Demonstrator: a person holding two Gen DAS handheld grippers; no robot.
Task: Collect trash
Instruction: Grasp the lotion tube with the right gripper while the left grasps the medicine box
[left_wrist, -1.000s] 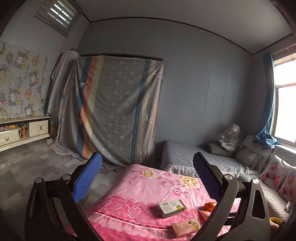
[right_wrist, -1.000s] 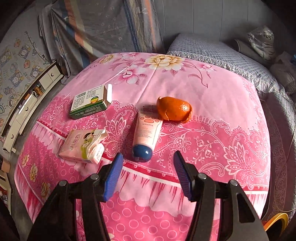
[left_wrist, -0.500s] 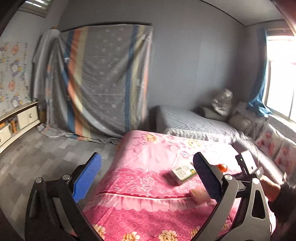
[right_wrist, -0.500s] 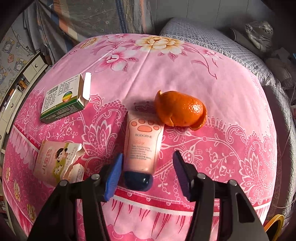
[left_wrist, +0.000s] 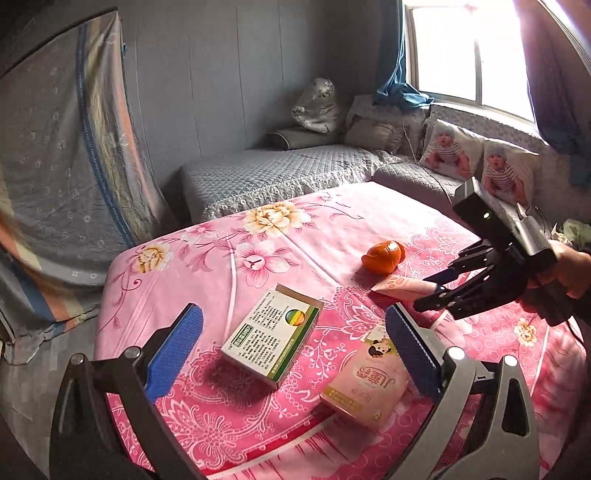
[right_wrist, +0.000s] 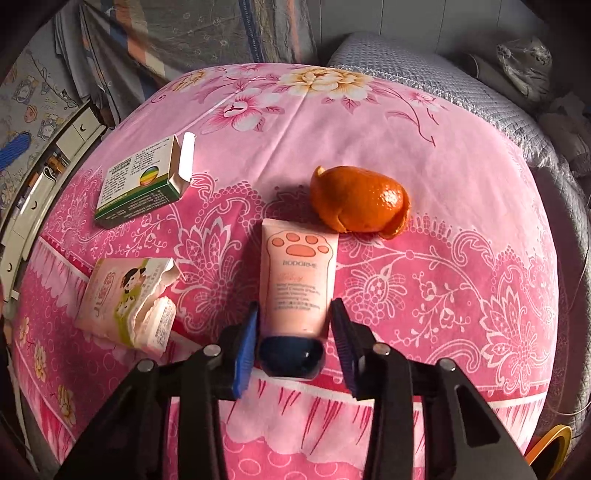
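Observation:
A pink cream tube with a paw print and dark blue cap lies on the pink flowered tablecloth. My right gripper is open with its fingers on either side of the tube's cap end; it also shows in the left wrist view. An orange peel lies just beyond the tube. A green and white carton and a torn pink packet lie to the left. My left gripper is open and empty above the carton and packet.
A grey quilted sofa with cushions stands behind the table under a window. A draped cloth hangs at the left. A white cabinet stands left of the table. A yellow rim shows at the lower right.
My right gripper has moved forward and narrowed around the tube's cap end. My left gripper has swung right and down over the table, towards the carton and packet.

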